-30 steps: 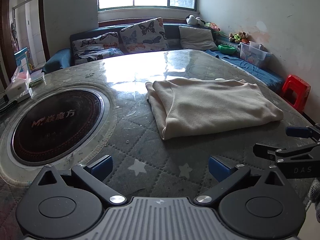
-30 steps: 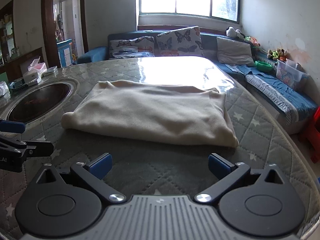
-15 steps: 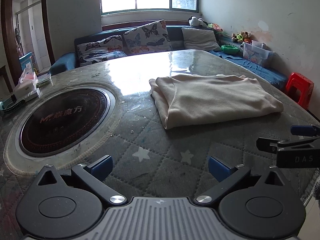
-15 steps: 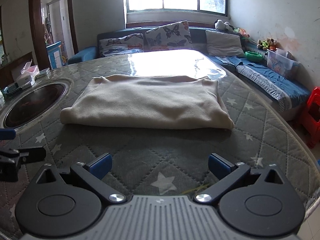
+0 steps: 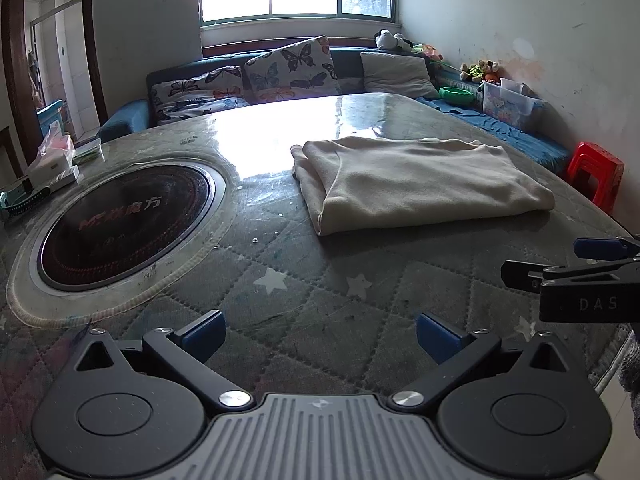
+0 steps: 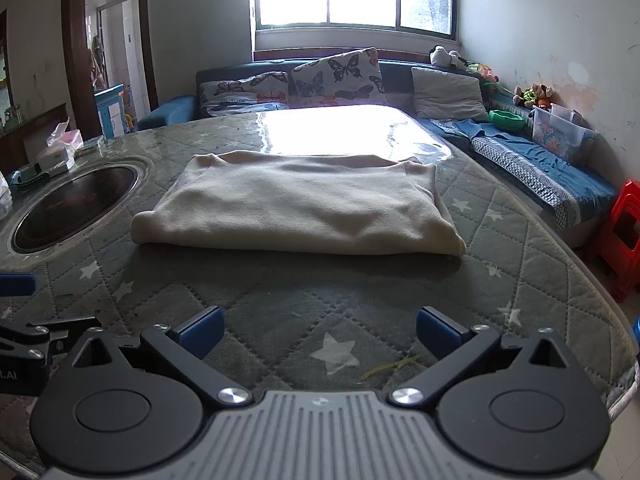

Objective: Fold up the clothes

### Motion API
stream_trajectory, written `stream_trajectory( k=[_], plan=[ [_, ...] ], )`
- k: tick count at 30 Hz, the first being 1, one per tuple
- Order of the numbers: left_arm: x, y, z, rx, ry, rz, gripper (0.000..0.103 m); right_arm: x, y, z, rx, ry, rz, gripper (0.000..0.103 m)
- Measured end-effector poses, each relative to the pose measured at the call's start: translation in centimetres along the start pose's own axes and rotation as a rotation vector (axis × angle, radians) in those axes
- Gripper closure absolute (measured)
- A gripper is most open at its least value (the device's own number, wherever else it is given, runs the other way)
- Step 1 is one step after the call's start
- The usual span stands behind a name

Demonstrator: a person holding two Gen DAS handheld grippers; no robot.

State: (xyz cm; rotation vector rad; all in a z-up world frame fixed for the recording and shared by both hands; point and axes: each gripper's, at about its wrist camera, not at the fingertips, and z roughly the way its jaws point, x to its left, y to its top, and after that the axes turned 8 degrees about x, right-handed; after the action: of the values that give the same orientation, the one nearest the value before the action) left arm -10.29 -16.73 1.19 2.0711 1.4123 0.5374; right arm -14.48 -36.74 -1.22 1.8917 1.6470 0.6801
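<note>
Your left gripper [image 5: 320,336] hangs above the near edge of the counter [image 5: 280,280] with its blue pads spread wide and nothing between them. Your right gripper [image 6: 318,330] is the same: pads well apart, empty, over the quilted star-patterned cover. In the left view the right gripper shows side-on at the right edge; in the right view part of the left one pokes in at the lower left. Ahead of both, well clear of the pads, the cream garment [image 6: 296,208] lies folded into a flat rectangle on the counter, its rounded folded edge facing you and its layered edges on the left end in the left view. To its left, apart from it, a round dark cooktop [image 5: 124,220] is set into the counter inside a pale ring. Beyond the cooktop, at the far left rim, sit a tissue box [image 5: 52,164] and some small items too blurred to tell. The far half of the counter glares under window light. Behind it runs a blue sofa [image 6: 520,152] with butterfly pillows [image 6: 336,76], a grey pillow [image 6: 448,94], a green bowl [image 6: 507,119], a clear bin [image 6: 560,136] and plush toys [image 6: 534,94]. A red stool [image 6: 620,236] stands on the floor at the right.
</note>
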Motion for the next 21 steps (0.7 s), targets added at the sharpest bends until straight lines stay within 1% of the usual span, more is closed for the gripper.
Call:
stream_trajectory(
  k=[21],
  plan=[
    [-1.1, -1.1, -1.1, -0.011, -0.007, 0.023, 0.0, 0.8, -0.8, -0.9, -0.01, 0.013, -0.01, 0.0]
  ],
)
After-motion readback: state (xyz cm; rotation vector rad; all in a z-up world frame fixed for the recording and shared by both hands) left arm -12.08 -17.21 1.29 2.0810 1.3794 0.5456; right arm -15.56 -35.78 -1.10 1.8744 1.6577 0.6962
